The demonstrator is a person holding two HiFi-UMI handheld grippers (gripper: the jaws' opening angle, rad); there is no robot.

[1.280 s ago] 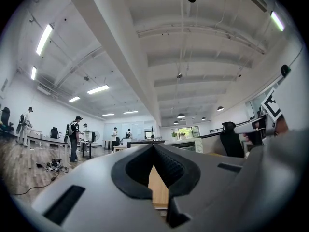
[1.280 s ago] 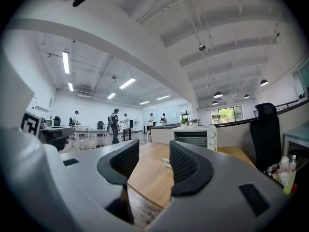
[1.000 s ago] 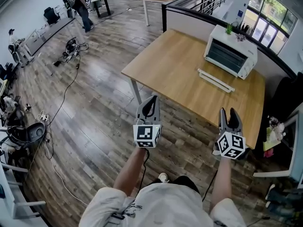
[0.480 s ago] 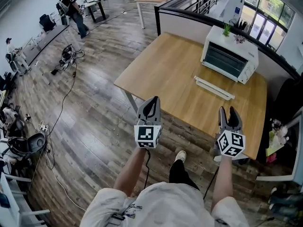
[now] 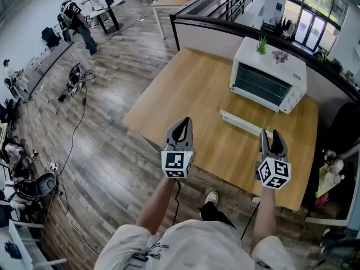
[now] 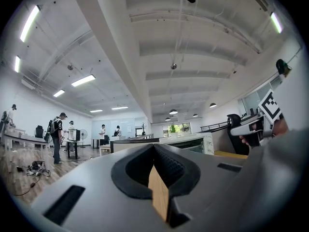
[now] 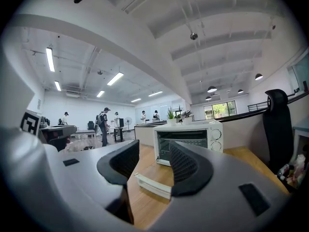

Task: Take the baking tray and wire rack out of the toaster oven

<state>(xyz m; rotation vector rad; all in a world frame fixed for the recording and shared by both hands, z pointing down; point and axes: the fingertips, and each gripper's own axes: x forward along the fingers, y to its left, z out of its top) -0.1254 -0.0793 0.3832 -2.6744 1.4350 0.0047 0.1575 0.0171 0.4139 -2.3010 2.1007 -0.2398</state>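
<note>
A white toaster oven (image 5: pixel 263 82) stands at the far right of a wooden table (image 5: pixel 185 94), its dark glass door facing me and looking closed. Neither a baking tray nor a wire rack can be made out. A long white bar (image 5: pixel 244 124) lies on the table in front of it. My left gripper (image 5: pixel 181 120) hovers over the table's near edge, tips together, holding nothing. Well short of the oven, my right gripper (image 5: pixel 272 133) stands open and empty. In the right gripper view the oven (image 7: pixel 188 141) and bar (image 7: pixel 152 185) show beyond that gripper (image 7: pixel 154 149).
A small potted plant (image 5: pixel 262 44) sits on top of the oven. A dark partition (image 5: pixel 214 27) runs behind the table and a black chair (image 5: pixel 344 122) stands at its right. Cables (image 5: pixel 76 77) lie on the wooden floor at left, with people far back.
Both grippers have travelled forward from over the floor to over the table's near edge. The table and oven now sit closer and larger in the head view.
</note>
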